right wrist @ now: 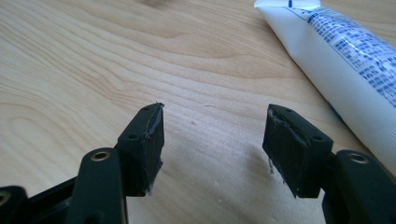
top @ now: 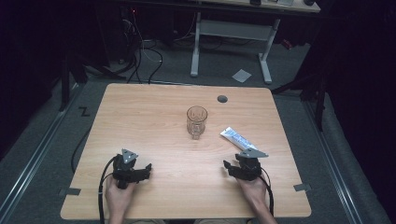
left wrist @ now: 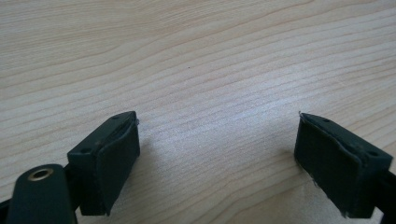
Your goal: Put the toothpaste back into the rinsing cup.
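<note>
The white tube [top: 236, 138], printed in blue and looking like toothpaste, lies flat on the table [top: 154, 107] right of centre in the high view, slanting from upper left to lower right. Its lower end sits just beside the right hand-held gripper [top: 227, 165], near the bottom right of that frame. In the right gripper view the tube [right wrist: 341, 60] runs down the upper right corner, close to the right-hand jaw but not touching it. That gripper [right wrist: 212, 135] is spread wide with bare wood between its jaws.

The left hand-held gripper [top: 146, 169], low and left in the high view, is likewise released; in the left gripper view [left wrist: 217, 140] its jaws stand far apart over plain wood.

A clear glass mug [top: 196, 121] stands upright at the middle of the table, well apart from both grippers and a little to the left of the tube.

The tube is probably light and soft-walled, so a hard pinch at mid-body would likely dent it or push paste toward the cap. Its glossy skin may slip. The best hold seems to be across the narrow width, near the stiffer shoulder by the cap or the flat crimped tail. The mug, by contrast, looks rigid, heavier and breakable.
</note>
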